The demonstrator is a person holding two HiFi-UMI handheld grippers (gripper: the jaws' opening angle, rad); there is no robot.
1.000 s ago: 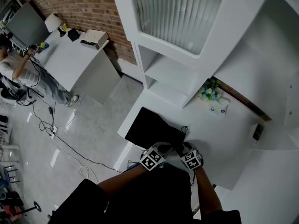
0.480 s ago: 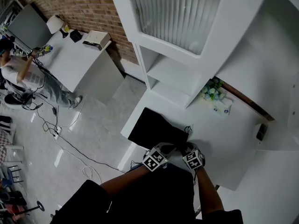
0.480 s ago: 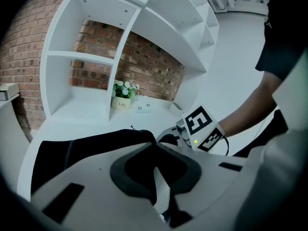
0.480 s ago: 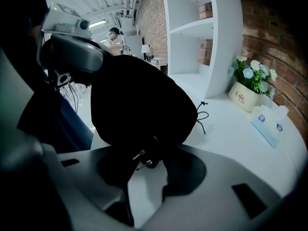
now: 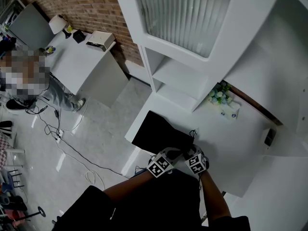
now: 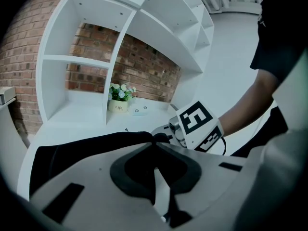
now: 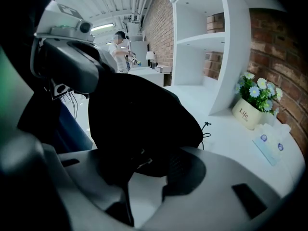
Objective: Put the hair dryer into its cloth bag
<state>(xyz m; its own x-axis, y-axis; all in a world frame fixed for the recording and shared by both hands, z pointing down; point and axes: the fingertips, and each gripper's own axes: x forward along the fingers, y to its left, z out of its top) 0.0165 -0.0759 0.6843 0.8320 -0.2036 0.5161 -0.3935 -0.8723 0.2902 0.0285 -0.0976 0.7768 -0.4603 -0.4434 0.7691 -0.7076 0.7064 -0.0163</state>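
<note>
Black cloth sits pinched in the left fingers [image 6: 96,170] and the right fingers [image 7: 216,177]: both are closed on the soft black cloth bag [image 7: 139,124], lying on the white worktop [image 7: 226,143]. No hair dryer shows; maybe it is inside already. Fingers and bag sit where they were before.

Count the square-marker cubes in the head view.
2. One black-and-white cube sits on the left gripper, the other on the right gripper, side by side at the near edge of the black cloth bag. None looks hidden.

Black short-sleeved shirt [image 5: 144,203]; black-and-white marker cubes [image 5: 159,166]
</note>
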